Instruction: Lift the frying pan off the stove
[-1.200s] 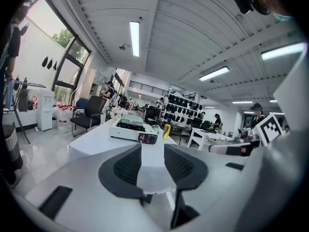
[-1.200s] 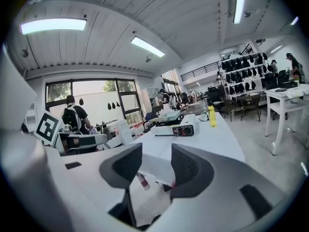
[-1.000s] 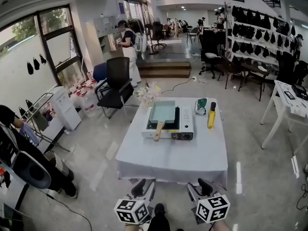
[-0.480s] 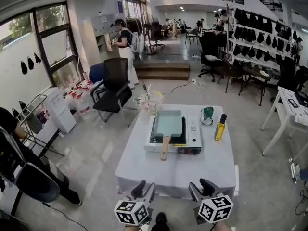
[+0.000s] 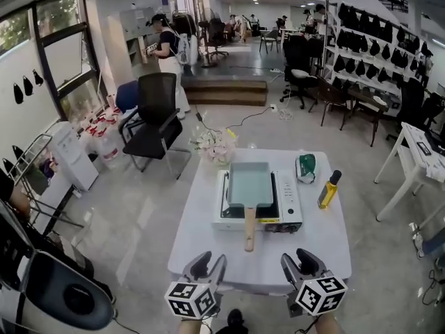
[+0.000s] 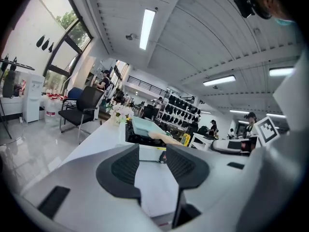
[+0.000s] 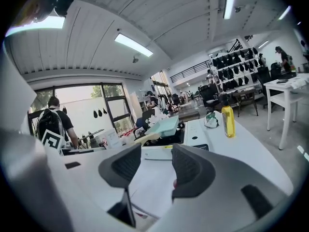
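A pale green rectangular frying pan (image 5: 250, 184) sits on a white portable stove (image 5: 288, 202) in the middle of the white-clothed table (image 5: 208, 235). Its wooden handle (image 5: 248, 229) points toward me. Both grippers hover at the table's near edge, short of the stove. My left gripper (image 5: 206, 267) is open with nothing between its fingers, and so is my right gripper (image 5: 303, 263). The left gripper view looks past the left gripper (image 6: 150, 164) to the pan (image 6: 145, 125). In the right gripper view the right gripper (image 7: 155, 166) faces the pan (image 7: 165, 125) and its handle (image 7: 147, 138).
A yellow oil bottle (image 5: 328, 189) and a green object (image 5: 306, 167) stand right of the stove. Flowers (image 5: 215, 145) sit at the table's far left corner. A black office chair (image 5: 153, 120) is beyond the table, and another white table (image 5: 417, 152) stands at the right.
The table, stove and pan have come nearer and lower in the head view. Both grippers now reach the table's near edge. Their jaws look the same.
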Tool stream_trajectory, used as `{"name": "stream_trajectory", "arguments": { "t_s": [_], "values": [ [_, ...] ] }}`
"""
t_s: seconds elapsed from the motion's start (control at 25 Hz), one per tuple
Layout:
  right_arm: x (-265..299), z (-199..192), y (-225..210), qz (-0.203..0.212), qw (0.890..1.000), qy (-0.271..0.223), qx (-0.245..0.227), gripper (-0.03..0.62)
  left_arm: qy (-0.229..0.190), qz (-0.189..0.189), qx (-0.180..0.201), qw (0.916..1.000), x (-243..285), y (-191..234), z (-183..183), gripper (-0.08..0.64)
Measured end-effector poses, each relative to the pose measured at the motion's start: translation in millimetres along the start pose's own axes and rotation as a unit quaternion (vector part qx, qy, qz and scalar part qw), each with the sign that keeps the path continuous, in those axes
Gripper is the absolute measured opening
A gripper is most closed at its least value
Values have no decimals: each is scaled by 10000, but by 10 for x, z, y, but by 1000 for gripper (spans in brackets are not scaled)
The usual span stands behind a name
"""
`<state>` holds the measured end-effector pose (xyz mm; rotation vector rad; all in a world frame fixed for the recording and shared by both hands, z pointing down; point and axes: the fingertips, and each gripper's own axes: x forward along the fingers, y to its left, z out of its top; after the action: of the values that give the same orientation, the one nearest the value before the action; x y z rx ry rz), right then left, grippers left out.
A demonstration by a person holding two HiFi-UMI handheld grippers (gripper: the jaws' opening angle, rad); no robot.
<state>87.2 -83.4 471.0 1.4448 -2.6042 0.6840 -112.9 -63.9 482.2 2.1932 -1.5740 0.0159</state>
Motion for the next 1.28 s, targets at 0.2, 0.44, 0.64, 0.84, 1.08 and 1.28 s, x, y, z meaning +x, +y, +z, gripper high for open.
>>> {"name": "stream_trajectory", "arguments": {
  "t_s": [0.2, 0.44, 0.64, 0.84, 1.08, 1.28],
  "values": [
    [261, 127, 30, -59, 9994, -117, 316, 187, 39, -176, 17, 9998, 230, 239, 158, 149],
    [438, 209, 126, -68, 9983, -176, 549, 187, 120, -373, 25, 9992, 369, 401, 253, 149],
    [568, 271, 201, 35, 9961, -173, 868, 187, 194, -535, -47, 9984, 454, 488, 288, 149],
    [637, 306, 188, 100, 9948, -129, 1009, 187, 251, -667, -61, 9974, 557, 466, 303, 149],
    [770, 313, 245, 234, 9937, -79, 1097, 187, 279, -665, -133, 9973, 620, 534, 322, 149],
    [901, 282, 260, 375, 9928, -20, 1134, 187, 278, -643, -96, 9975, 690, 603, 341, 149]
  ]
}}
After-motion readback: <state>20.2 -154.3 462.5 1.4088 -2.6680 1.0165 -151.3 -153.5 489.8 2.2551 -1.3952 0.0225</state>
